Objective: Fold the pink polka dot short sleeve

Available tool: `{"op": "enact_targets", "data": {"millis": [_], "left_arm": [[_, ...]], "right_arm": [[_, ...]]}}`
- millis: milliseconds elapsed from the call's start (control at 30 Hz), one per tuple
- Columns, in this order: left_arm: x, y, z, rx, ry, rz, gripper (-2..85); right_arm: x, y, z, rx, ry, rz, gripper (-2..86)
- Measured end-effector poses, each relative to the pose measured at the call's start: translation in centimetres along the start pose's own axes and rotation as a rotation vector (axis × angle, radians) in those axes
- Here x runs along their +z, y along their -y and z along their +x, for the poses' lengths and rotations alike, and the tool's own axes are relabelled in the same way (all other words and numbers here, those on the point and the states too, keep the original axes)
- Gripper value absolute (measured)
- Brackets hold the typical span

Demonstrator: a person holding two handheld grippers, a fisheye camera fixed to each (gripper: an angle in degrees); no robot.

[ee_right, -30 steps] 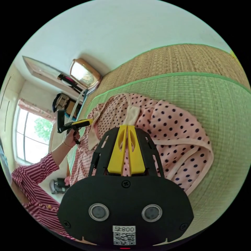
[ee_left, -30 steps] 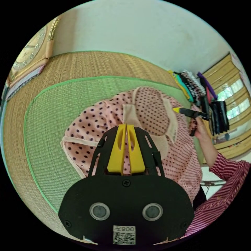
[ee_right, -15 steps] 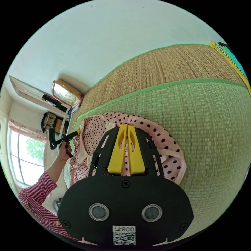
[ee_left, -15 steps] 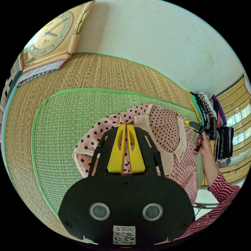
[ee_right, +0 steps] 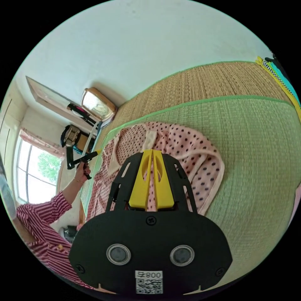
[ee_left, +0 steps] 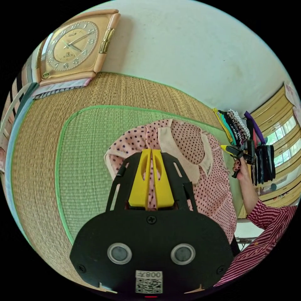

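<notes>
The pink polka dot short sleeve shirt (ee_left: 191, 147) lies spread on a green woven mat (ee_left: 84, 150), its pale collar facing up. In the left gripper view my left gripper (ee_left: 151, 151) is shut, with dotted cloth pinched between its yellow jaws near the collar. At the shirt's far right edge a hand holds my right gripper (ee_left: 223, 146). In the right gripper view my right gripper (ee_right: 152, 151) is shut on the shirt (ee_right: 188, 147) by the collar. There the left gripper (ee_right: 97, 151) sits at the shirt's far left edge on the mat (ee_right: 260, 141).
A gold clock (ee_left: 73, 47) leans on the white wall at the mat's far edge. Folded clothes (ee_left: 235, 124) are stacked at the mat's right end. A person's striped sleeve (ee_left: 266, 225) reaches in. A window (ee_right: 37, 166) stands to the left.
Both cameras have moved and tilted. The shirt stays pinched in both grippers, and its near sleeves now lie drawn in closer to the body on the mat.
</notes>
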State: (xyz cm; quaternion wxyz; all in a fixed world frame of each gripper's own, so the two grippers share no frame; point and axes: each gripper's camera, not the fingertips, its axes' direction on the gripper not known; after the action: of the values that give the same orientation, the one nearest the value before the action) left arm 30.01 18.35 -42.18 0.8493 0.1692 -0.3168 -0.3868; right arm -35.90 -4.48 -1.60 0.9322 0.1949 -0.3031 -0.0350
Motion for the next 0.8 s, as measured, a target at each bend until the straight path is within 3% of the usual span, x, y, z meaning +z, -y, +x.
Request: {"op": "enact_targets", "data": {"millis": [133, 233, 333, 567, 800], "left_arm": [[0.5, -2.5, -0.3, -0.038, 0.059, -0.116, 0.4], [-1.4, -3.5, -0.6, -0.131, -0.024, -0.031, 0.5], [-3.0, -3.9, 1.0, -0.099, -0.067, 0.029, 1.0], [-1.9, -2.9, 8.5, 0.119, -0.267, -0.066, 5.7], [2.2, 2.0, 21.8, 0.409, -0.408, -0.159, 8.1]], "right_arm": [[-0.2, -6.4, -1.8, -0.014, -0.041, -0.071, 0.1], [0.8, -8.6, -1.7, 0.022, -0.083, -0.152, 0.3], [-1.8, -10.7, -3.4, 0.014, -0.083, -0.084, 0.8], [-8.7, -18.8, -3.5, 0.133, -0.251, 0.106, 6.3], [-9.4, -21.1, -3.7, 0.158, -0.293, 0.145, 8.9]]}}
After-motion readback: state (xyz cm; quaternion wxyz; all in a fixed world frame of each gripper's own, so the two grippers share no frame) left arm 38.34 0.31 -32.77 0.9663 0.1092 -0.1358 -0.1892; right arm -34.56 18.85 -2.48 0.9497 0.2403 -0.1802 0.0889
